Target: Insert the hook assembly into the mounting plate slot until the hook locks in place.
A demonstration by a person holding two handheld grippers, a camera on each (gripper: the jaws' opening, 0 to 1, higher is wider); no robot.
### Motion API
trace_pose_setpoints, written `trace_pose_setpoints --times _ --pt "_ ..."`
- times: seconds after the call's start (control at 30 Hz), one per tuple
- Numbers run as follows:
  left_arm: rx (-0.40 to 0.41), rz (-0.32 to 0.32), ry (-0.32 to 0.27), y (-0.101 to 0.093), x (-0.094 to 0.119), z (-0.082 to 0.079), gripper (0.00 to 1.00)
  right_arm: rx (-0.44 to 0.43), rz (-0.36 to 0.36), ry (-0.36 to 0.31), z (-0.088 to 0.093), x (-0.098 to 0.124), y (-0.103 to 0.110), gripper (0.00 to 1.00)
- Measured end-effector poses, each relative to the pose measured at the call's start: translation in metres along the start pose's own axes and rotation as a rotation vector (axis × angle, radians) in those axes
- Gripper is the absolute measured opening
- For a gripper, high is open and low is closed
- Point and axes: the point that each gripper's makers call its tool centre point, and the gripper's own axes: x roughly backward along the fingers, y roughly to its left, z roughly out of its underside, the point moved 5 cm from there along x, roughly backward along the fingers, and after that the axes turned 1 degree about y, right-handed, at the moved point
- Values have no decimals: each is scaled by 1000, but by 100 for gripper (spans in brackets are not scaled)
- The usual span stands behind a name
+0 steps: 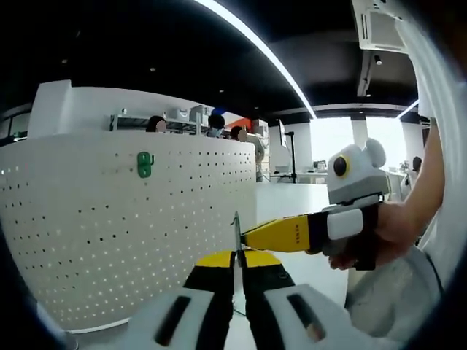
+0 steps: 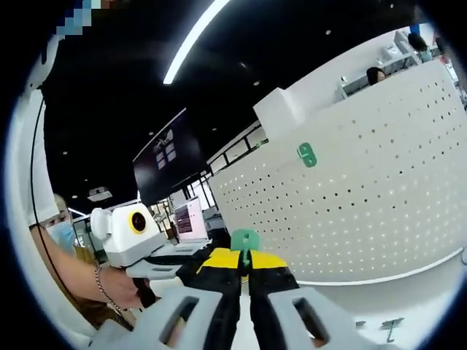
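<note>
Your left gripper's (image 1: 237, 264) jaws are pinched onto a thin grey metal piece (image 1: 236, 235), seen edge-on and hard to identify, while your right gripper's (image 2: 246, 271) jaws are clamped on a green plastic hook piece (image 2: 244, 240). Ahead stands a white perforated pegboard panel (image 1: 109, 226) carrying a green plastic hook mount (image 1: 145, 164), with open office space under a black ceiling with strip lights (image 1: 255, 51). The left gripper view catches the right gripper entering from the right with your hand (image 1: 387, 233) around it; the right gripper view shows small dark parts (image 2: 387, 324) on the white floor, too small to identify.
</note>
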Motion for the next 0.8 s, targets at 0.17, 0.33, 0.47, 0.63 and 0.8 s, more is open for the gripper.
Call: trace_pose_setpoints --times 0.17,0.33,0.47,0.63,0.8 --pt "-3 7 18 0 0 2 5 -3 -5 16 2 0 -1 0" --pt "-13 -15 48 5 -4 7 38 0 -9 22 2 0 0 0" --pt "-30 -15 52 3 -6 8 54 4 -9 24 3 -1 -1 0" --pt "-26 -36 90 4 -8 15 77 -1 -10 25 2 -1 -1 0" --pt "-26 -75 106 8 -8 19 100 -8 -6 27 3 0 -2 0"
